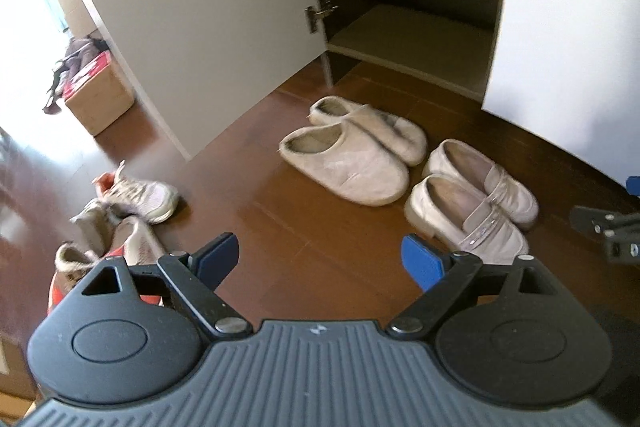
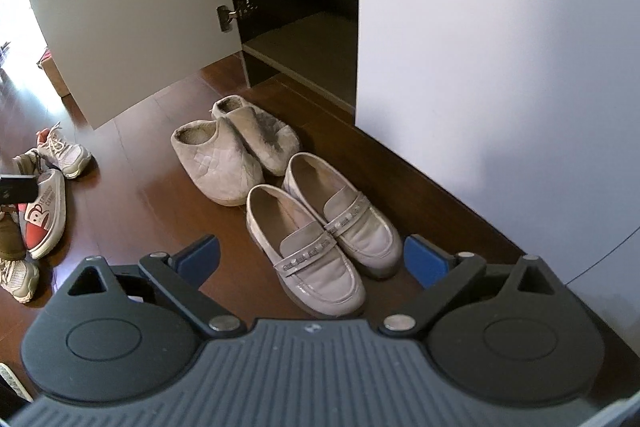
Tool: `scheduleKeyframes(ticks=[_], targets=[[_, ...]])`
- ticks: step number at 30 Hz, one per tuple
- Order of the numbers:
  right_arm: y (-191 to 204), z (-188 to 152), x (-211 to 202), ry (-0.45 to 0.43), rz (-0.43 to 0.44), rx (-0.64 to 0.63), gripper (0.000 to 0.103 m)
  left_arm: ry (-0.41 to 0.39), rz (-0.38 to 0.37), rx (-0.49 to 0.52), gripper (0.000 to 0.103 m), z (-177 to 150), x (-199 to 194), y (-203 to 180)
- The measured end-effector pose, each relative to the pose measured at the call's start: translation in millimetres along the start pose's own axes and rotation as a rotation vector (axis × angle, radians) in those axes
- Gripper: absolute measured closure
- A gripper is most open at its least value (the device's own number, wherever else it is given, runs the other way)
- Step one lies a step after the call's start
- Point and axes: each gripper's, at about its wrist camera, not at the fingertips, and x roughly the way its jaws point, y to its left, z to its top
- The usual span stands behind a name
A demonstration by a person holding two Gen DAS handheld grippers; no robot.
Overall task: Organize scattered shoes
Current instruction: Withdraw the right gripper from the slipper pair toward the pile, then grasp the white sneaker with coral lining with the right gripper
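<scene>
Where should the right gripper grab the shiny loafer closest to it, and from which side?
Probably at the heel end of the near loafer: its open collar faces the right gripper, whose wide-open jaws can come down from above across the narrow heel walls. The partner loafer touches one side, leaving little room there.

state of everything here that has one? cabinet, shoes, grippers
white cabinet door: swung open
cabinet shelves: bare
beige fuzzy slippers: paired on the floor, upright
pale patent loafers: paired on the floor, upright
white and orange sneakers: scattered in a heap
left gripper: open, holding nothing
right gripper: open, over the loafers, not gripping
</scene>
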Motion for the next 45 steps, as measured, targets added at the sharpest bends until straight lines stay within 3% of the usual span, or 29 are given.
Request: scheduleKeyframes(ticks=[5,14,21,24,30,35,38,43,45], targets=[[19.4,-6.4,18.5,0.057,0.048,-0.021,0.005,0.019,0.043,-0.125,0.012,-29.9,-27.1,53.8],[95.6,-19.3,47.7,0.123,0.147,-0.192,0.005,0.053,0.14,-0.346,0.012,-108.3,-69.2,144.7],[155.5,-21.3,71.9,0.15,0.213,-0.345,0.005,0.084,0.183,-0.479,0.011,-137.6,-87.4,207.3],[189.3,-13.4,92.0,0.148,0.263,-0.445,0.005,0.095,0.203,-0.524,0.007,-146.8,-91.3,237.0],[302.9,12.7,174.2,0.112,0.43,-0.65,0.004,0.137,0.26,-0.712,0.007,-158.5,-73.4,298.4],[424.0,47.7,259.6,0.027,0.546,-0.77,0.004,0.191,0.269,-0.75,0.007,-174.4,-53.6,316.8],[497.8,84.4,321.8,-0.035,0.55,-0.842,0.004,0.252,0.306,-0.774,0.007,-188.9,-40.0,330.3],[562.8,119.9,375.6,-0.11,0.524,-0.937,0.001,0.353,0.35,-0.867,0.007,-218.6,-27.8,354.2],[588.4,133.0,399.7,-0.097,0.532,-0.938,0.001,0.38,0.356,-0.927,0.007,-229.6,-24.1,364.9]])
